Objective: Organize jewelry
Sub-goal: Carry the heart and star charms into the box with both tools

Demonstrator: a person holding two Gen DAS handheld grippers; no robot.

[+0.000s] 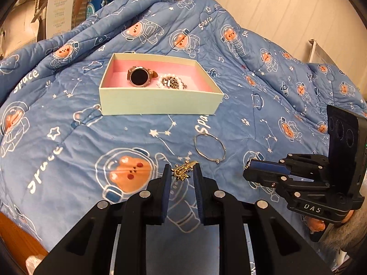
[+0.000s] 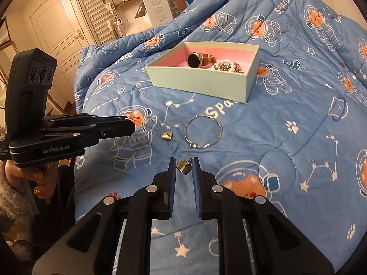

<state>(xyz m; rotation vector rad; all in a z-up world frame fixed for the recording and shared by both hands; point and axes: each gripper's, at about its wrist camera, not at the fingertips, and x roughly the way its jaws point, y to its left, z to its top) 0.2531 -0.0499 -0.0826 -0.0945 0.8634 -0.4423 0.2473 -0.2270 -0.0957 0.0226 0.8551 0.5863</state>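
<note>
We see pale green cardboard box [image 1: 160,102], pink lining, holding round-faced watch [image 1: 139,76] and pearl bracelet [image 1: 172,83]. Left gripper [image 1: 182,171] narrow around gold brooch [image 1: 182,171]; right gripper [image 2: 184,167] narrow around gold heart earring [image 2: 184,166].

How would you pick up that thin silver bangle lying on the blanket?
Pinch the bangle across its thin rim, coming straight down from above. It lies flat on the soft blanket, so one finger probably goes inside the hoop, one outside. Its near edge looks easiest, away from the box.
</note>
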